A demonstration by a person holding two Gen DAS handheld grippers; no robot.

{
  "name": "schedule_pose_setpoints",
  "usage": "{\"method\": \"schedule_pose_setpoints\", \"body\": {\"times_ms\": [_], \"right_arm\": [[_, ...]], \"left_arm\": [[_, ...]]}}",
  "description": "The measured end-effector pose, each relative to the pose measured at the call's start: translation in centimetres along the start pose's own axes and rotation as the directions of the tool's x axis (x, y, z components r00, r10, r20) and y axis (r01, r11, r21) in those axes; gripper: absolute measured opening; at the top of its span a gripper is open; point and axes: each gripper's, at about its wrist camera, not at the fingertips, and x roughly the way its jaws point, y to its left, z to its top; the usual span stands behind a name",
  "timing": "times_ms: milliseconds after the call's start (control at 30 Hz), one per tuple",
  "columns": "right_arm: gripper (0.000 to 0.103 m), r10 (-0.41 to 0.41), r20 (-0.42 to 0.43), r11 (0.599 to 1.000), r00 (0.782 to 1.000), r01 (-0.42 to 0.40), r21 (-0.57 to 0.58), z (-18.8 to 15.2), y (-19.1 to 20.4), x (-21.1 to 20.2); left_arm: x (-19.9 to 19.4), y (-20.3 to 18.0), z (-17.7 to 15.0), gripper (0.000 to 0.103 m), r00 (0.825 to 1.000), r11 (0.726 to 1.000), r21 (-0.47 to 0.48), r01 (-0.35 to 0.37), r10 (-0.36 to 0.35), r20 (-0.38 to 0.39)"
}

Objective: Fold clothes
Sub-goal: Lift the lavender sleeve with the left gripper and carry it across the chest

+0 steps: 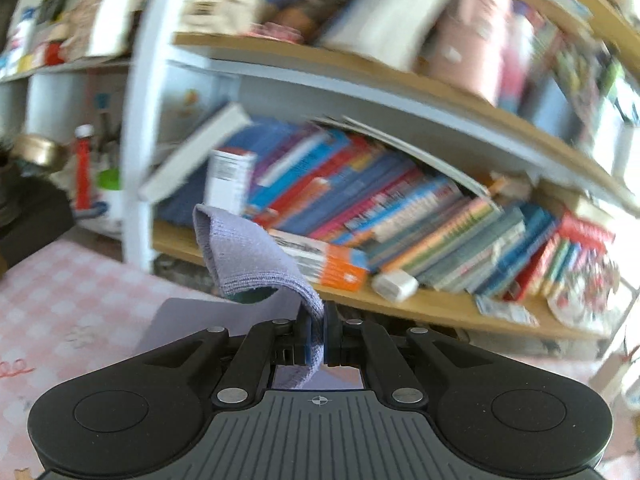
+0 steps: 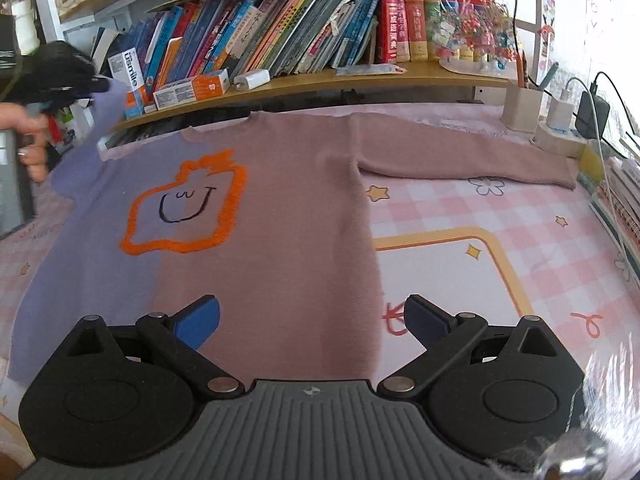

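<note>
A sweater (image 2: 272, 208), lilac on its left half and dusty pink on its right, lies face up on the pink checked table cover (image 2: 500, 216); an orange outline with a smiling face is on its chest. Its pink sleeve (image 2: 460, 156) stretches out to the right. My left gripper (image 1: 316, 320) is shut on the lilac sleeve cuff (image 1: 248, 256), lifted off the table; the right wrist view shows that gripper (image 2: 102, 86) at far left, held by a hand (image 2: 28, 136). My right gripper (image 2: 310, 316) hovers open above the sweater's lower hem.
A low wooden shelf (image 2: 320, 80) packed with books runs along the table's far edge, with small boxes (image 2: 192, 88) lying on it. At the right stand a pen holder (image 2: 520, 108), chargers with cables (image 2: 588, 112) and stacked notebooks (image 2: 624, 200).
</note>
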Motion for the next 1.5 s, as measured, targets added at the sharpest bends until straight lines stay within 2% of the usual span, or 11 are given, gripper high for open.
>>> {"method": "schedule_pose_setpoints", "body": {"times_ms": [400,600,800,900,1033,1100,1133,1200,1267,1400,1500], "right_arm": [[0.099,-0.015,-0.012,0.999,1.000,0.015,0.036,0.0,-3.7,-0.2],[0.099,-0.035,-0.019,0.998,0.999,0.035,0.049,-0.1,-4.7,-0.5],[0.099,-0.045,-0.019,0.997,0.999,0.046,0.059,-0.2,-5.3,-0.7],[0.099,-0.035,-0.015,0.998,0.999,0.035,0.059,0.1,-5.3,-0.5],[0.099,0.009,-0.015,0.999,1.000,-0.008,0.047,0.7,-4.6,0.4],[0.099,0.031,-0.021,0.999,0.999,-0.030,0.035,0.9,-4.1,0.9],[0.099,0.041,-0.024,0.999,0.999,-0.040,0.028,1.0,-3.7,1.2],[0.099,0.049,-0.031,0.999,0.998,-0.048,0.022,1.1,-3.1,1.7],[0.099,0.033,-0.043,0.999,0.999,-0.032,0.031,1.1,-2.8,2.1],[0.098,0.000,-0.054,0.998,0.999,0.004,0.069,0.7,-2.7,2.0],[0.096,-0.029,-0.062,0.993,0.998,0.036,0.110,0.3,-2.8,1.8]], "left_arm": [[4.5,-6.9,-5.2,0.004,0.990,0.983,0.184,0.012,0.014,-0.142],[5.6,-9.7,-7.1,0.004,0.977,0.960,0.272,0.057,0.002,-0.213],[5.4,-11.2,-8.6,0.027,0.953,0.942,0.308,0.132,-0.036,-0.299],[3.0,-11.2,-8.1,0.030,0.938,0.935,0.267,0.234,-0.145,-0.314],[-1.8,-8.4,-7.4,0.031,0.948,0.939,0.252,0.235,-0.164,-0.274],[-4.2,-7.0,-7.0,0.040,0.953,0.941,0.246,0.232,-0.169,-0.252],[-5.3,-5.6,-7.0,0.049,0.961,0.946,0.252,0.201,-0.140,-0.240],[-7.3,-2.7,-7.2,0.053,0.972,0.956,0.268,0.117,-0.056,-0.227],[-9.0,0.3,-7.5,0.055,0.972,0.960,0.280,0.026,0.041,-0.231],[-12.1,6.1,-9.0,0.067,0.953,0.963,0.214,-0.163,0.210,-0.217],[-12.0,9.5,-9.9,0.067,0.922,0.967,0.125,-0.222,0.250,-0.297]]}}
